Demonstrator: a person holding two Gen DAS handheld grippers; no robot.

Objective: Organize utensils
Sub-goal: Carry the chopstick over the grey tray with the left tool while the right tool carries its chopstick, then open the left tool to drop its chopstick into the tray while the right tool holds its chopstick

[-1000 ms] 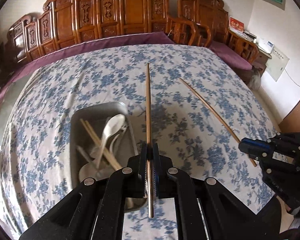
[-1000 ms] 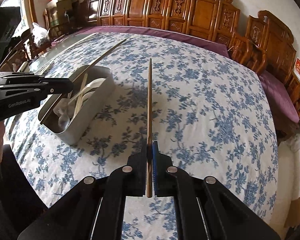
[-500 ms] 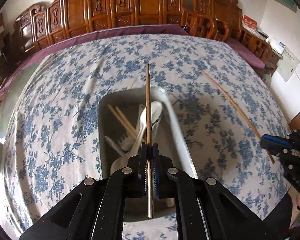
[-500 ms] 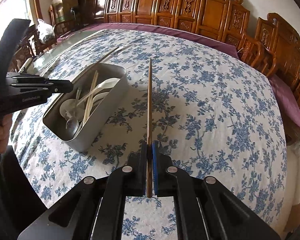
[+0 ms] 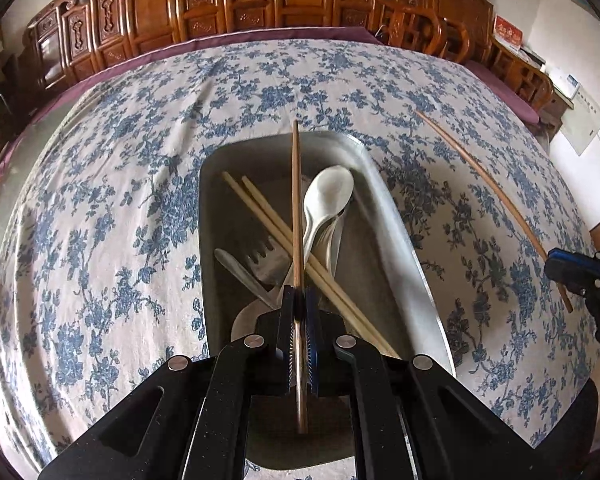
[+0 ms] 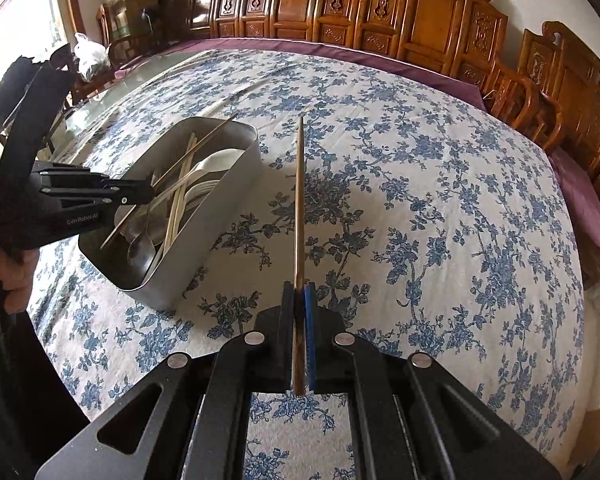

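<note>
My left gripper (image 5: 300, 300) is shut on a brown chopstick (image 5: 297, 200) and holds it lengthwise right above the metal utensil box (image 5: 396, 240). The box holds two pale chopsticks (image 5: 268, 216), a white spoon (image 5: 326, 200), a fork and metal spoons. My right gripper (image 6: 299, 292) is shut on a second brown chopstick (image 6: 299, 200), held above the tablecloth to the right of the box (image 6: 204, 224). The left gripper (image 6: 140, 196) shows over the box in the right wrist view; the right gripper (image 5: 560, 268) shows at the right edge of the left wrist view.
The table wears a blue floral cloth (image 6: 440, 208) over a purple one. Carved wooden chairs (image 6: 440, 36) line the far side. A person's hand (image 6: 16, 276) grips the left tool at the left edge.
My left gripper has moved left with its chopstick, from beside the box to directly over it and lower. My right gripper has moved slightly, still holding its chopstick.
</note>
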